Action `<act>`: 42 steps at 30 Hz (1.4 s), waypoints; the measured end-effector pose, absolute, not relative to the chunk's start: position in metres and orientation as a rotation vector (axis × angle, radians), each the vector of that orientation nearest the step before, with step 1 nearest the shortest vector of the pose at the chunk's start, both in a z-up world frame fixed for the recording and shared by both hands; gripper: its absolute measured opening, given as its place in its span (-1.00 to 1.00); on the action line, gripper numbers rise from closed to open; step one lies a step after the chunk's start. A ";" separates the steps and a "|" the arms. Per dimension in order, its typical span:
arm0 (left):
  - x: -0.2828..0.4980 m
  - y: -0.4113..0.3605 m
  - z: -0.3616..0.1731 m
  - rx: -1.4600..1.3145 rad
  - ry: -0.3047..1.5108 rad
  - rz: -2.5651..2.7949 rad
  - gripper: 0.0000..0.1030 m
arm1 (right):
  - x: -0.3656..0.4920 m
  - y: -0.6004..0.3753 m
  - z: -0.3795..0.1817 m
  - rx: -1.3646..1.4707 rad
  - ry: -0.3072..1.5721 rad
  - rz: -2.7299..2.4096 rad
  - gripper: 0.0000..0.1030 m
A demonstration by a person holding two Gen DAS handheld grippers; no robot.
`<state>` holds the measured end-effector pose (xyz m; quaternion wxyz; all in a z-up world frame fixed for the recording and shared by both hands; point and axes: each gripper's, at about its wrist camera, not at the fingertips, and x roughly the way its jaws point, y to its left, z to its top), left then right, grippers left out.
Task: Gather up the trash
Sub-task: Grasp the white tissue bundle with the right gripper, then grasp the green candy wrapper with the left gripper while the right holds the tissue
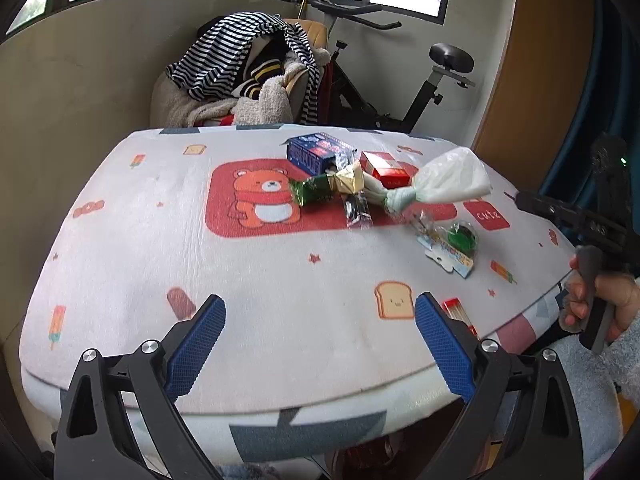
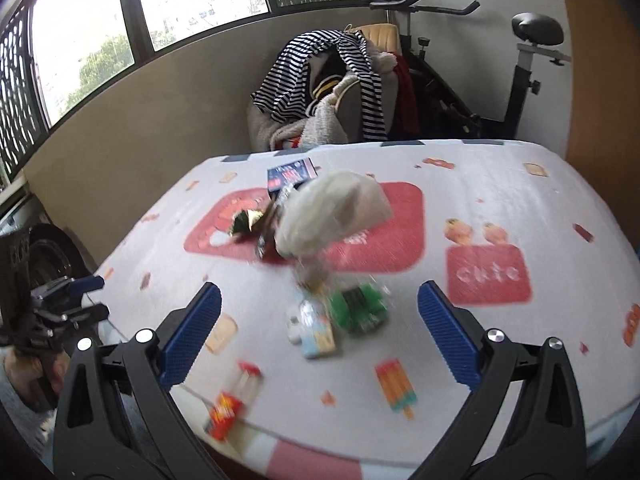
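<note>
Trash lies on a table with a bear-print cloth [image 1: 160, 264]: a blue box [image 1: 318, 152], a red box [image 1: 386, 169], a green wrapper [image 1: 314, 191], a knotted white plastic bag [image 1: 444, 182], a black sachet [image 1: 357, 210] and a clear pack with a green item [image 1: 456, 242]. A small red packet [image 1: 458, 310] lies at the near edge. My left gripper [image 1: 320, 344] is open and empty above the near edge. My right gripper [image 2: 318, 332] is open and empty, hovering before the green pack [image 2: 356, 306] and white bag [image 2: 332, 212]. The right view is blurred.
A chair heaped with striped clothes [image 1: 248, 72] stands behind the table, with an exercise bike [image 1: 420, 92] to its right. A wooden panel [image 1: 532, 80] is at the far right. The red packet [image 2: 230, 406] overhangs the table's near edge.
</note>
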<state>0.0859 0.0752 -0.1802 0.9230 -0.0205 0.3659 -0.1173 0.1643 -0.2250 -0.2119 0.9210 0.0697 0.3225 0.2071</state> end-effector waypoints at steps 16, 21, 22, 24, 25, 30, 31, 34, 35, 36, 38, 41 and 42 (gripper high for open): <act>0.119 0.093 -0.189 -0.014 0.771 -0.215 0.81 | 0.259 -0.203 -0.221 0.196 0.877 0.424 -0.39; 0.124 0.093 -0.189 -0.017 0.779 -0.215 0.81 | 0.234 -0.204 -0.200 0.036 0.755 0.385 -0.53; 0.125 0.093 -0.189 -0.023 0.779 -0.215 0.81 | 0.228 -0.206 -0.193 0.022 0.719 0.373 -0.54; 0.127 0.094 -0.188 -0.045 0.782 -0.219 0.81 | 0.219 -0.209 -0.181 0.000 0.661 0.349 -0.54; 0.127 0.094 -0.188 -0.054 0.785 -0.221 0.81 | 0.214 -0.211 -0.176 -0.022 0.628 0.328 -0.54; 0.138 0.096 -0.191 -0.107 0.846 -0.205 0.80 | 0.198 -0.225 -0.155 -0.076 0.529 0.245 -0.55; 0.139 0.096 -0.191 -0.124 0.856 -0.208 0.79 | 0.194 -0.230 -0.152 -0.090 0.521 0.217 -0.55; 0.152 0.097 -0.193 -0.178 0.882 -0.218 0.71 | 0.187 -0.244 -0.151 -0.115 0.524 0.167 -0.55; 0.158 0.097 -0.193 -0.207 0.888 -0.226 0.67 | 0.186 -0.247 -0.151 -0.117 0.530 0.159 -0.55; 0.166 0.098 -0.194 -0.248 0.893 -0.239 0.62 | 0.184 -0.254 -0.157 -0.119 0.542 0.145 -0.55; 0.183 0.100 -0.196 -0.327 0.900 -0.258 0.51 | 0.183 -0.263 -0.158 -0.117 0.551 0.133 -0.55; 0.215 0.089 -0.198 -0.336 0.918 -0.247 0.30 | 0.178 -0.275 -0.164 -0.124 0.561 0.106 -0.55; 0.227 0.084 -0.199 -0.330 0.921 -0.248 0.24 | 0.180 -0.279 -0.166 -0.128 0.561 0.103 -0.55</act>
